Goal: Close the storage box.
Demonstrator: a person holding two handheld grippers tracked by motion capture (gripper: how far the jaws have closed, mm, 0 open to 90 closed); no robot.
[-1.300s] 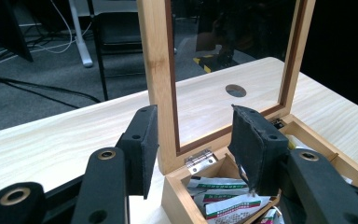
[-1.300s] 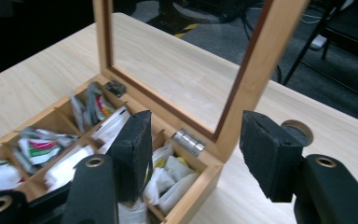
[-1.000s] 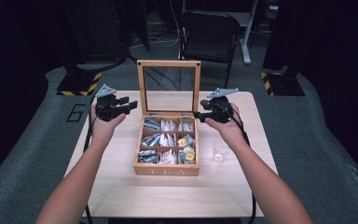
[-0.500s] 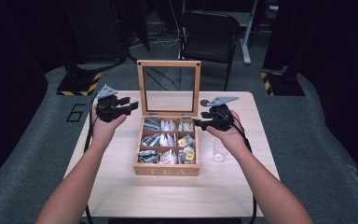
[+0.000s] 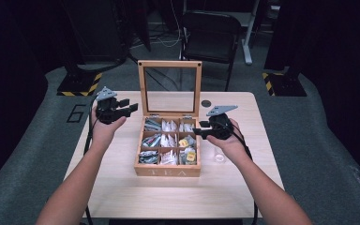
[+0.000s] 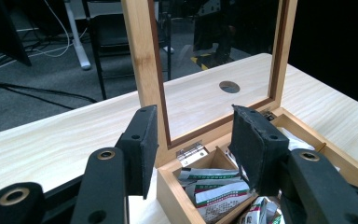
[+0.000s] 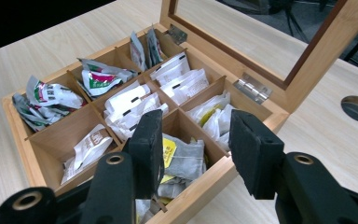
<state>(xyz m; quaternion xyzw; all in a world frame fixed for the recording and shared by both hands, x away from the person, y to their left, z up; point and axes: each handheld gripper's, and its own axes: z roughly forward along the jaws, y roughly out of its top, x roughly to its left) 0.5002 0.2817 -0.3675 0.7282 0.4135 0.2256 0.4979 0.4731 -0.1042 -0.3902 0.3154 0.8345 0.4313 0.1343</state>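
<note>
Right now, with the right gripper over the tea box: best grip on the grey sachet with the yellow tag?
Pinch the grey sachet by its upper edge, coming straight down from above. It stands on edge in its compartment, with wooden dividers close around it, so no side approach. The right gripper is open, already hovering over it.

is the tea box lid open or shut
Open: the glass-paned lid stands upright behind the tea box, with the packets in its compartments exposed.

"TEA" on wooden box (image 5: 168,172) front; "6" on floor (image 5: 76,113).
</note>
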